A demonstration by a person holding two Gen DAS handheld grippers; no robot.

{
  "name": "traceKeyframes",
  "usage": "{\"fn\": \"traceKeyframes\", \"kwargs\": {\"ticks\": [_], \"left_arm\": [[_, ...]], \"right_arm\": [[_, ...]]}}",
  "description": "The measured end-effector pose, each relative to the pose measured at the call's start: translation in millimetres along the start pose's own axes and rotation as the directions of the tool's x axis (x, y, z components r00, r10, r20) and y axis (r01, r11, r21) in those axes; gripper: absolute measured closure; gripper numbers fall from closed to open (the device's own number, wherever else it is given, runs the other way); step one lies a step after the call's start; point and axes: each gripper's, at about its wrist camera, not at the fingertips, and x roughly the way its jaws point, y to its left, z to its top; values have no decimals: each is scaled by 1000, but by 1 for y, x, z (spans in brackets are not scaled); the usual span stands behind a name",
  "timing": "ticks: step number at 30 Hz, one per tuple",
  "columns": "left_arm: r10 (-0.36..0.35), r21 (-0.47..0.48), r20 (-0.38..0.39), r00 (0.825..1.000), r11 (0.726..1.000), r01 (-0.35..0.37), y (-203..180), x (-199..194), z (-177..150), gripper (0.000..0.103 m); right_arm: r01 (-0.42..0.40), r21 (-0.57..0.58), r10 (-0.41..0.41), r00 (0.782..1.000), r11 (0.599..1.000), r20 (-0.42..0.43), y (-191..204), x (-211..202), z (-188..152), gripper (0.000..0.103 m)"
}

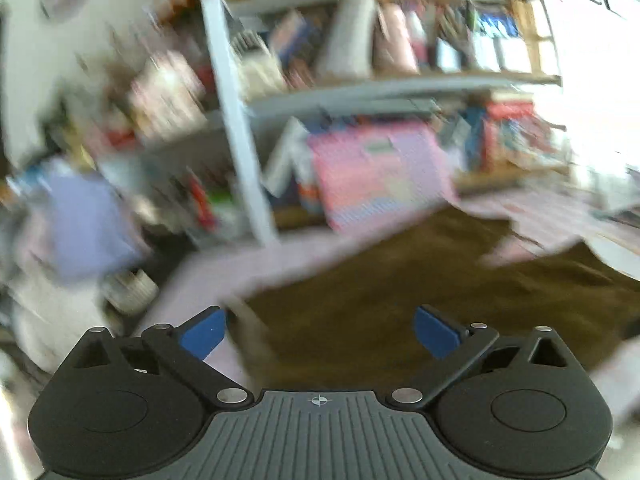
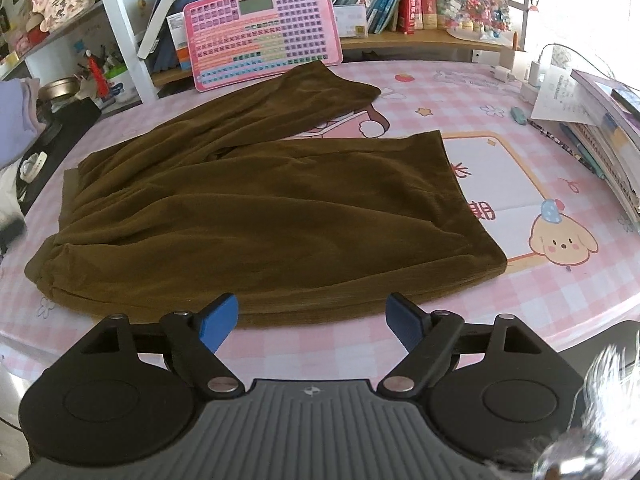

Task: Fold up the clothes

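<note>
Brown corduroy trousers (image 2: 256,200) lie spread flat on the pink checked table (image 2: 540,280), waistband at the left, the two legs splayed toward the back right. My right gripper (image 2: 314,326) is open and empty, just short of the trousers' near edge. My left gripper (image 1: 320,334) is open and empty above the trousers (image 1: 420,292). The left wrist view is heavily motion-blurred.
A pink toy keyboard (image 2: 264,28) leans against the bookshelf behind the table. Stacked books (image 2: 608,136) lie at the right edge. A lilac cloth (image 2: 16,120) sits at the left. Chargers and a cable (image 2: 532,72) are at the back right.
</note>
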Motion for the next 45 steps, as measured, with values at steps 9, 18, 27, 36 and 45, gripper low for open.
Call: {"fn": "traceKeyframes", "kwargs": {"ticks": [9,18,27,36,45], "left_arm": [[-155,-97,-160,975,985,141,26,21,-9,0],[-192,-97,-267,944,980,172,36,63,11,0],[-81,-53,-307,948,996,68,48,121,51,0],[-24,-29,-361,932,999,14,57,191,76,1],[12,-43,-440,898,998,-34,83,237,78,40]], "right_arm": [[38,-64,-37,999,997,21,5,-4,17,19],[15,-267,2,998,963,63,-21,11,77,14],[-130,-594,148,989,794,-19,-43,89,184,13],[-273,-769,233,958,578,-165,-25,217,299,15],[-328,-821,235,941,468,-242,10,317,353,52]]}}
